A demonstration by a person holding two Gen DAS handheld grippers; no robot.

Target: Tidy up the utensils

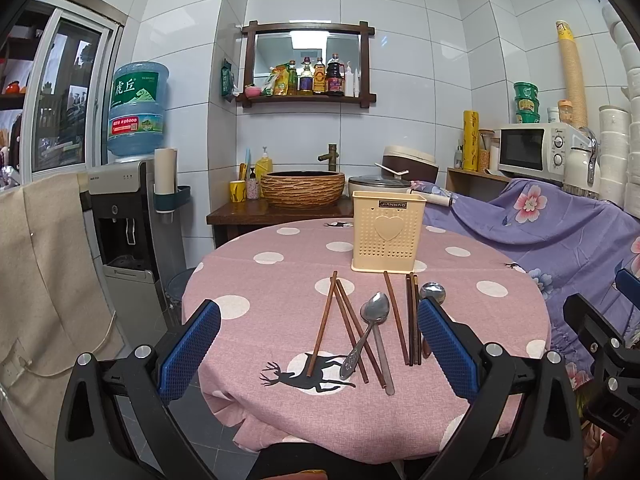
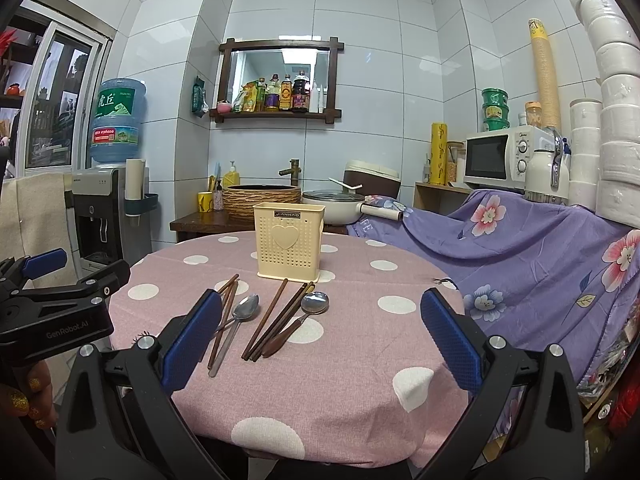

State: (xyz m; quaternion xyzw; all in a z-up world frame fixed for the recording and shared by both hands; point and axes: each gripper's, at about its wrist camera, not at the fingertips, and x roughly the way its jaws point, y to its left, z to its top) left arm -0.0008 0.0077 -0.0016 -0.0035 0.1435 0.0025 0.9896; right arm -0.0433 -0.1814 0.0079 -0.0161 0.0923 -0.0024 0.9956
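A cream perforated utensil holder (image 1: pixel 388 236) (image 2: pixel 289 240) stands upright on the round pink polka-dot table (image 1: pixel 280 320) (image 2: pixel 340 360). In front of it lie several brown chopsticks (image 1: pixel 324 324) (image 2: pixel 266 320), a steel spoon (image 1: pixel 370 328) (image 2: pixel 240 312) and a spoon with a brown handle (image 1: pixel 432 293) (image 2: pixel 312 304). My left gripper (image 1: pixel 320 340) is open, hovering above the near table edge with the utensils between its blue pads (image 1: pixel 192 344). My right gripper (image 2: pixel 320 336) is open too, over the table's near right part. Nothing is held.
A counter behind the table carries a woven basin (image 1: pixel 302 188), pot and rice cooker (image 1: pixel 408 162). A water dispenser (image 1: pixel 120 220) stands at left. A purple floral cloth (image 2: pixel 520 248) covers furniture at right, under a microwave (image 2: pixel 504 158). A hand holds the left gripper's body (image 2: pixel 52 316).
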